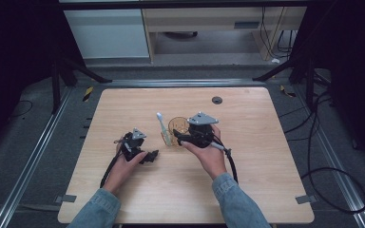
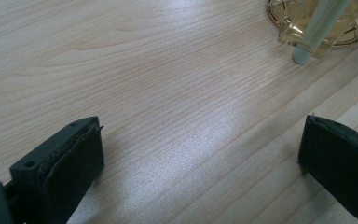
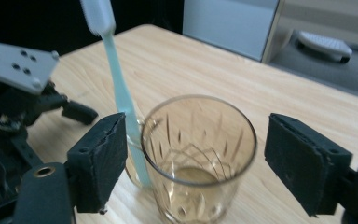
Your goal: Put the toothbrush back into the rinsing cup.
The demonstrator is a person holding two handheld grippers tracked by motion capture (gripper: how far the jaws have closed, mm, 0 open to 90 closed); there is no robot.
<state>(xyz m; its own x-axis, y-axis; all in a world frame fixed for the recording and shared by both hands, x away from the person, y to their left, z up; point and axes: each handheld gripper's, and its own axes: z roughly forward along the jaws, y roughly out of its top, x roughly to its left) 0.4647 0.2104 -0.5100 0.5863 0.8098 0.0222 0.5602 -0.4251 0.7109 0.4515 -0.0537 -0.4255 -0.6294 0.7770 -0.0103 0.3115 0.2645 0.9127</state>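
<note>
An amber-tinted glass cup [image 1: 177, 125] [image 3: 198, 158] stands upright at the middle of the wooden table [image 1: 247, 190]. A pale green toothbrush [image 1: 163, 128] [image 3: 121, 93] leans bristles-up against its handle side, and the brush's lower end [image 2: 302, 56] rests on the table. My right gripper [image 1: 177, 138] [image 3: 196, 163] is open, its jaws on either side of the glass without pressing it. My left gripper [image 1: 148, 156] [image 2: 200, 154] lies low over bare wood to the left of the glass, open with nothing between its jaws.
A dark round grommet [image 1: 217, 99] sits in the table's far side. The left gripper's body [image 3: 14, 93] is close to the left of the glass. Cables trail from both grippers toward the front edge. Past the far edge are floor and cabinets.
</note>
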